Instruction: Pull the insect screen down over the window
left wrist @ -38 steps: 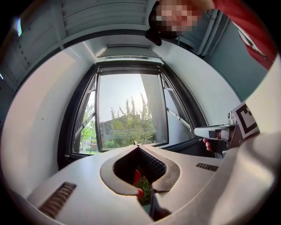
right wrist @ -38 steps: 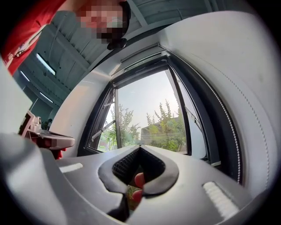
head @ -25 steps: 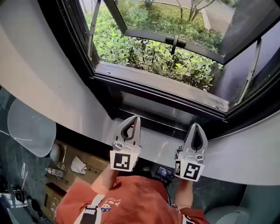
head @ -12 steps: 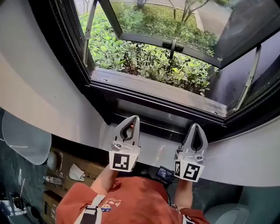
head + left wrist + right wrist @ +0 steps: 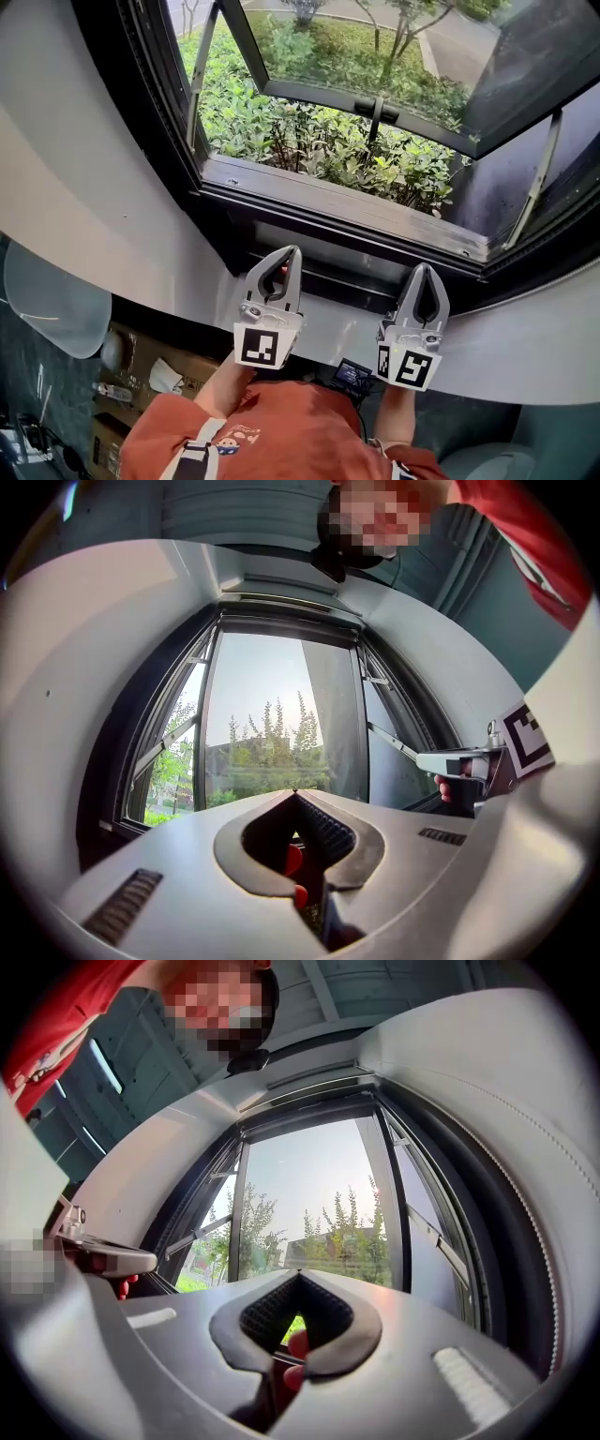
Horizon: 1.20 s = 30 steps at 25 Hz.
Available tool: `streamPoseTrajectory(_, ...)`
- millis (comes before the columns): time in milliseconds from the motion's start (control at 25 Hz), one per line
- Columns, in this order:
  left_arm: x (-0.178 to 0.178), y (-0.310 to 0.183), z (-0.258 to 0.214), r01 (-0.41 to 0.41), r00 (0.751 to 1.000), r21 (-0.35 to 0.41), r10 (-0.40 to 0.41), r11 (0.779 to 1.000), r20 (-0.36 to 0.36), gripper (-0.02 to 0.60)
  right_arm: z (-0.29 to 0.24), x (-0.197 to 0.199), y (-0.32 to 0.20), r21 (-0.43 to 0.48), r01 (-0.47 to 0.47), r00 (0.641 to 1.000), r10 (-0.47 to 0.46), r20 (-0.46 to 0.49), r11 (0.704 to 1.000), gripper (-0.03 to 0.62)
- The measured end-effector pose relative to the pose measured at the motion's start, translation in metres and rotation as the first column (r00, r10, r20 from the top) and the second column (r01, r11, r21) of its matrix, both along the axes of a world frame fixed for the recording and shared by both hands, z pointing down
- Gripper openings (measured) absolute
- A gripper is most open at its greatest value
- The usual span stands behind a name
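Task is barely begun, going by how things lie. The window [image 5: 141,103] opening is completely bare, with no mesh across it in any view, and the shrubs [image 5: 309,131] and sky show straight through. The insect screen is not drawn anywhere. Best guess is that it sits rolled up at the top rail [image 5: 281,622] of the frame, which shows only in the two gripper views as a dark bar above the opening. No pull bar or tab can be made out there, too small to tell. The glass sash [image 5: 319,94] is swung outward on its side stays, with the handle on its lower edge. The left tongs [image 5: 286,255] are pressed together with nothing between them; the left gripper view shows the tips meeting with only outdoors behind. The right tongs [image 5: 424,272] are likewise pressed together and empty. Both are held side by side, somewhat apart, in front of the lower frame [image 5: 356,234]. They point toward the opening, tilted a little upward, touch nothing and are well below the top rail. Done so far: nothing of the pull itself, at most the approach. Left to do: get up to the top of the frame, find the screen's bottom bar, spread the tongs and pinch it, then draw it all the way down to the lower frame and seat it there. The outward sash probably does not get in the way of a screen on the room side, but that is a guess.
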<state>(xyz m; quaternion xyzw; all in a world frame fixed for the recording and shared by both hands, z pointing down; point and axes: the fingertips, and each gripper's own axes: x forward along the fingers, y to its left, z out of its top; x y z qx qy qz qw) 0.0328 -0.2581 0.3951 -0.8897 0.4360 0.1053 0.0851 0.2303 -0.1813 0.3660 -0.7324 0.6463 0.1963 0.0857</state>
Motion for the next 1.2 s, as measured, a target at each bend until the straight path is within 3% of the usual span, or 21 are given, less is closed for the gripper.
streamPoseTrajectory(760,-0.011,-0.033,-0.078,0.006,0.998,0.155,0.005,0.988,-0.069,0.005,-0.087,-0.005,-0.012,0.180,-0.018,0.989,0.045,-0.144,0.983,0.009)
streamPoseTrajectory(1200,-0.014,-0.047,-0.147,0.032,0.995,0.312,0.000,0.949,-0.104,0.005,-0.159,-0.001,-0.012,0.311,-0.022,0.963,0.103,-0.248,0.950,0.009)
